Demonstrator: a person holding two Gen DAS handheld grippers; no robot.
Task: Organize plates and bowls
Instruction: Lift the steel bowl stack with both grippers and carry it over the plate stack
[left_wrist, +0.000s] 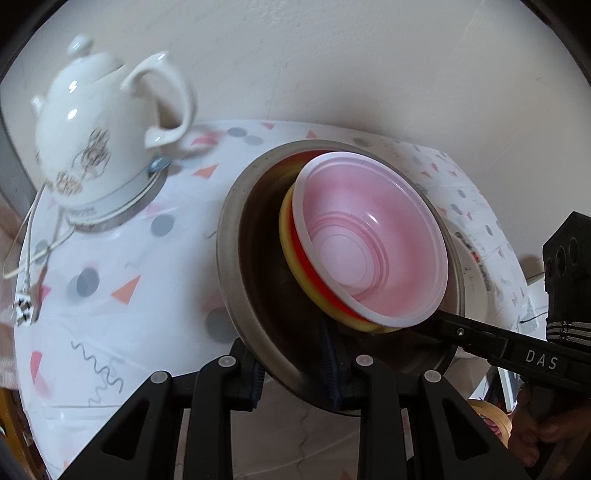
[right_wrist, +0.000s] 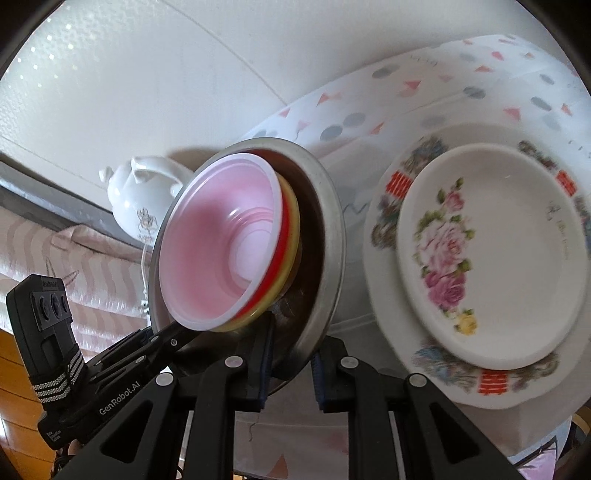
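Note:
A steel bowl (left_wrist: 229, 229) (right_wrist: 332, 236) hangs tilted above the patterned table. It carries a nested stack: a yellow bowl (left_wrist: 286, 236), a red bowl (left_wrist: 295, 240) and, innermost, a pale pink plastic bowl (left_wrist: 369, 240) (right_wrist: 221, 240). My left gripper (left_wrist: 295, 369) is shut on the steel bowl's near rim. It also shows in the right wrist view, where the left gripper (right_wrist: 173, 328) comes in from the lower left. My right gripper (right_wrist: 291, 354) is shut on the opposite rim, and the right gripper (left_wrist: 443, 321) reaches in from the right in the left wrist view.
A white kettle (left_wrist: 96, 147) (right_wrist: 140, 199) with a cord stands on its base at the table's far side. To the right, a small floral plate (right_wrist: 491, 254) lies on a larger decorated plate (right_wrist: 384, 206). The table edge runs just below the grippers.

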